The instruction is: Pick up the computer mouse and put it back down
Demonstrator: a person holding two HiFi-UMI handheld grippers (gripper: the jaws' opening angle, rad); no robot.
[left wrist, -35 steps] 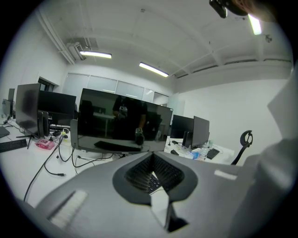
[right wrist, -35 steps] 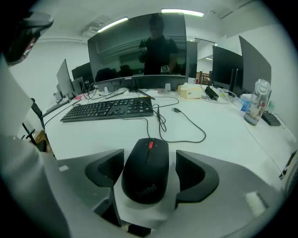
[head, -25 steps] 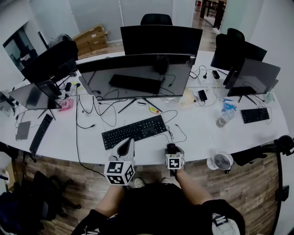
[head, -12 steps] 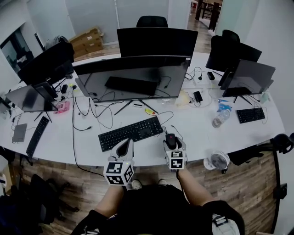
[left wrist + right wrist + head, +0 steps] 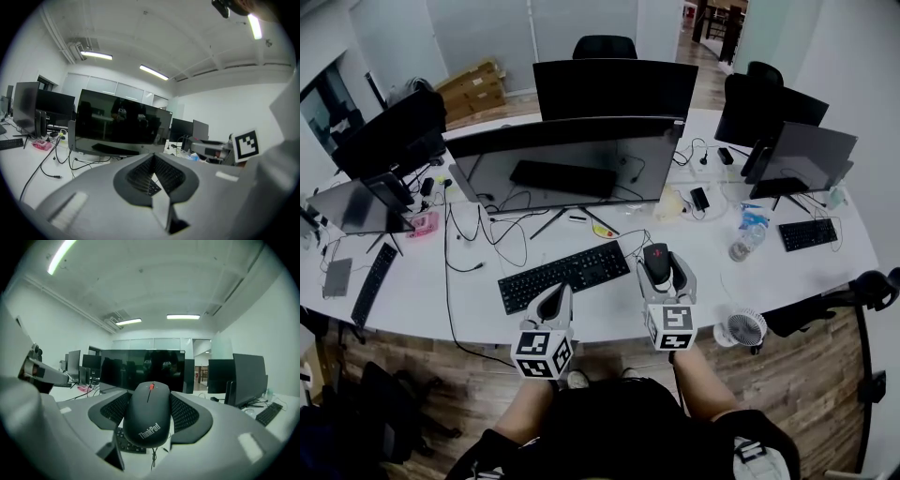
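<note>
A black computer mouse (image 5: 656, 255) with a red scroll wheel sits clamped between the pads of my right gripper (image 5: 662, 266), lifted off the white desk (image 5: 712, 295) just right of the black keyboard (image 5: 565, 275). In the right gripper view the mouse (image 5: 147, 416) fills the gap between the jaws of the right gripper (image 5: 149, 401), its cable hanging below. My left gripper (image 5: 555, 298) hovers at the desk's near edge by the keyboard. The left gripper (image 5: 153, 161) has its fingertips together and nothing between them.
A wide dark monitor (image 5: 567, 164) stands behind the keyboard, with cables trailing across the desk. A water bottle (image 5: 742, 246) and a second small keyboard (image 5: 807, 233) lie to the right. A small white fan (image 5: 741, 329) sits at the desk's near right edge.
My right gripper has risen with the mouse in its jaws and now stands higher and further over the desk. The left gripper has stayed where it was.
</note>
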